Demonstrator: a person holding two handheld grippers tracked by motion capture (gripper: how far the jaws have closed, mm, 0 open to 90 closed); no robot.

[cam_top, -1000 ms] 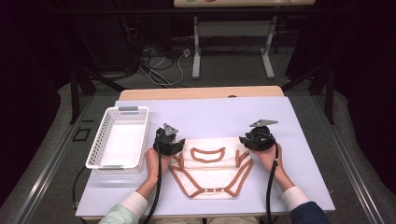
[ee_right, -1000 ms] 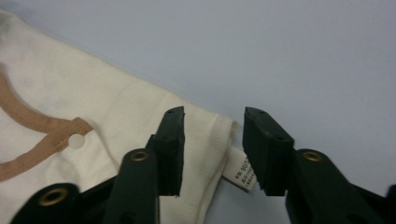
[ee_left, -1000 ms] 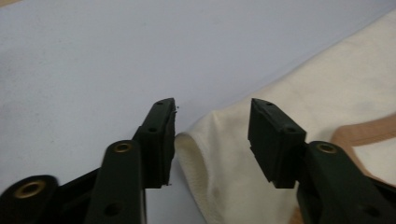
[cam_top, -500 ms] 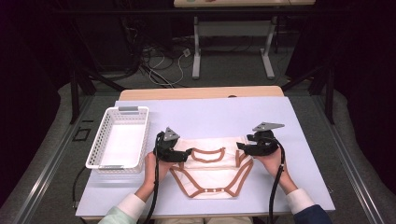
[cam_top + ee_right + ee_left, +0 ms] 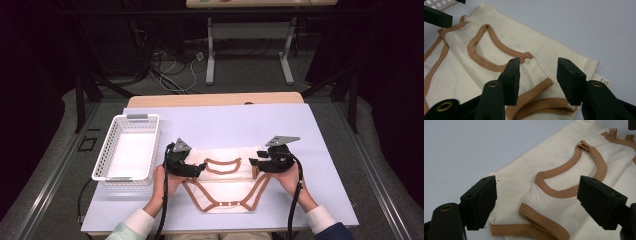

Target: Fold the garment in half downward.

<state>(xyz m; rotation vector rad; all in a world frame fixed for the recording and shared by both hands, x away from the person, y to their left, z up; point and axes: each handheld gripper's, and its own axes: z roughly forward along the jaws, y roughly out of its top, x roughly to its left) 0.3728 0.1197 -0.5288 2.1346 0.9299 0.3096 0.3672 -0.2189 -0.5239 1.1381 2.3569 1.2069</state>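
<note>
Nearest, 2 forearms come in over the bench (image 5: 320,125) edge. The cream bodysuit (image 5: 225,187) with tan trim lies flat on the bench between the hands. The left gripper (image 5: 192,169) hovers over its left shoulder, jaws just opened wide, released, cloth below them but not pinched. The right gripper (image 5: 257,164) sits over the right shoulder, jaws just narrowed yet apart, gripping nothing. Farther left, a white basket (image 5: 150,131) stands beside the garment.
</note>
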